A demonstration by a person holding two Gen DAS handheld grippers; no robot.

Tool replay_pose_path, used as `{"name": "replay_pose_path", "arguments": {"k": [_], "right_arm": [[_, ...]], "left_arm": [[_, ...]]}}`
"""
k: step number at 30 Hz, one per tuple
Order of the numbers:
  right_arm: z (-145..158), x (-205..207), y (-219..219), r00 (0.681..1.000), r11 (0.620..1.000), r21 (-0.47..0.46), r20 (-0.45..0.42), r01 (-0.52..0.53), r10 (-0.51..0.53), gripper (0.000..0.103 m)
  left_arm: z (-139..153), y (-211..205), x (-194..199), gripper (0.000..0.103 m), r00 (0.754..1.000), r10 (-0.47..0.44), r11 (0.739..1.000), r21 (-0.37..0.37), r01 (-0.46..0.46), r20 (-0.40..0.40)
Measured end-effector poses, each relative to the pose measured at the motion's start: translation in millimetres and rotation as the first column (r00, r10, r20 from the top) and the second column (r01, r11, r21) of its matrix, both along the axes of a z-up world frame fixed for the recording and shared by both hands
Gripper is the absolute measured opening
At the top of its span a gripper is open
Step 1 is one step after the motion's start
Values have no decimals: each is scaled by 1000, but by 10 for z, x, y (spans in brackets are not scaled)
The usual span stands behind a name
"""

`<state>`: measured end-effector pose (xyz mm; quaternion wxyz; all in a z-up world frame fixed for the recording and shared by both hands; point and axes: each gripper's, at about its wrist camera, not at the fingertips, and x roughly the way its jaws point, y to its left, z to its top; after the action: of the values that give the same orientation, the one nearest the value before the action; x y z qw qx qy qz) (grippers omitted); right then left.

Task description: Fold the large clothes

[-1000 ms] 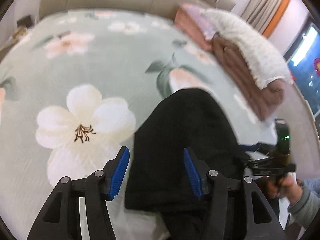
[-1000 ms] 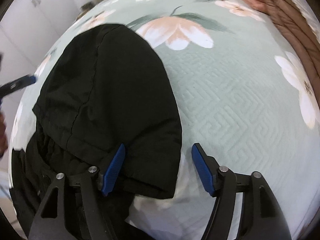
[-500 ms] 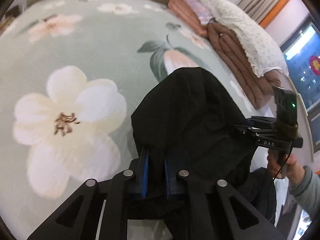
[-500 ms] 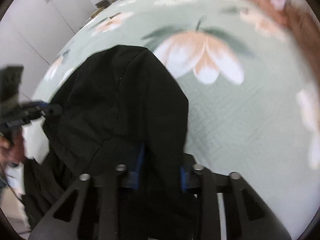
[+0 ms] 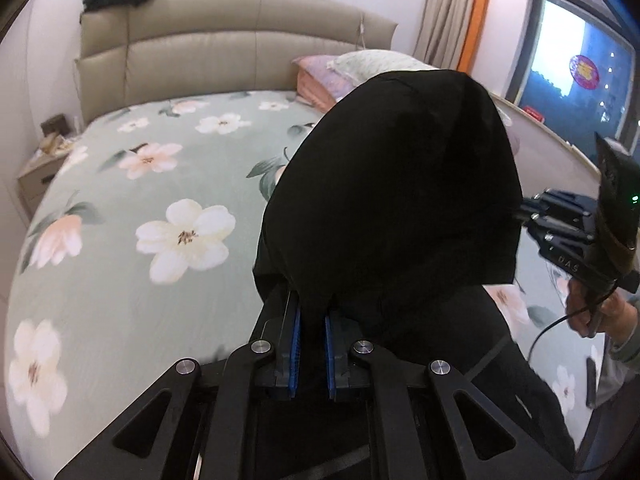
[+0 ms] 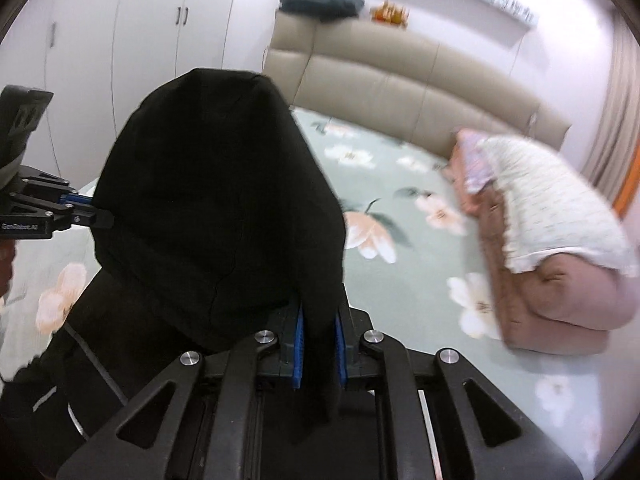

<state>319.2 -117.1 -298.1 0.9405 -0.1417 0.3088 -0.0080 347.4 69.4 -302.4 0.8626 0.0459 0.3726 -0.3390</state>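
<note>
With both my left gripper (image 5: 311,354) and right gripper (image 6: 319,350) clamped on the black garment (image 5: 394,184), I should lift evenly, keeping its edge taut above the bed (image 5: 132,280)

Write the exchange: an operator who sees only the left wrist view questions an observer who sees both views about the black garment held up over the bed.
Operator: My left gripper is shut on the black garment, but the cloth hides the fingertips of the right gripper. Is it gripping?
Observer: Yes. In the right wrist view its blue pads are shut on a fold of the garment's edge.
Operator: What lies behind the cloth on that side?
Observer: A folded brown quilt lies on the bed, with a white dotted blanket on top of it.
</note>
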Motion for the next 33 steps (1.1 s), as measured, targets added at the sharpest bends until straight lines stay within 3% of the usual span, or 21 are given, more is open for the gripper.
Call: {"name": "replay_pose_path", "arguments": {"k": [2,5,7,10,13,15,16,17,21,23,26,27,28,31,33], "right_arm": [[-31,-433,101,1000,999,-44,-1,25,-25,12],[-179,-999,154,997,993,-93,-33,70,-73,11],[-423,-1192,55,980,990,-80,-151,120,-131,11],[-708,-1310,-129,937,980,-6,-292,196,-190,11],[-734,-1347,-207,922,971,38,-324,236,-211,15],[-671,-1299,-233,927,968,73,-313,242,-208,28],[-612,-1230,-234,931,966,93,-301,243,-205,48],[-536,-1261,-127,938,965,106,-282,239,-202,59],[-269,-951,-125,954,964,113,-209,243,-216,60],[-107,-729,-121,960,956,161,-180,244,-214,60],[28,-413,-99,967,936,275,-184,222,-175,60],[33,-326,-86,968,929,305,-199,211,-154,60],[26,-264,-43,966,923,328,-221,201,-132,60],[-255,-147,82,944,912,374,-329,170,-40,60],[-645,-199,200,899,904,387,-437,180,8,60]], "left_arm": [[-28,85,-413,10,1000,8,1000,1,-8,-27],[-283,147,-1026,10,996,18,996,84,-11,-92],[-546,202,-1298,10,986,30,989,149,-5,-163],[-792,428,-1451,10,963,103,984,166,-62,-250],[-683,572,-1320,10,959,140,986,125,-112,-245],[-481,492,-1129,10,973,120,991,83,-105,-199],[-397,442,-1067,10,978,108,993,64,-98,-177],[-257,350,-937,10,985,93,996,27,-90,-146],[73,-38,-521,11,993,21,991,-130,-37,-116],[39,-279,-270,11,984,-15,982,-186,-19,-176],[-333,-558,-155,11,927,-145,964,-261,54,-346],[-564,-652,-271,11,881,-230,952,-282,117,-413],[-722,-699,-377,11,852,-274,946,-284,156,-447],[-1379,-642,-841,10,804,-227,973,-170,158,-550],[-1605,-464,-1019,10,774,-206,973,-209,97,-599]]}}
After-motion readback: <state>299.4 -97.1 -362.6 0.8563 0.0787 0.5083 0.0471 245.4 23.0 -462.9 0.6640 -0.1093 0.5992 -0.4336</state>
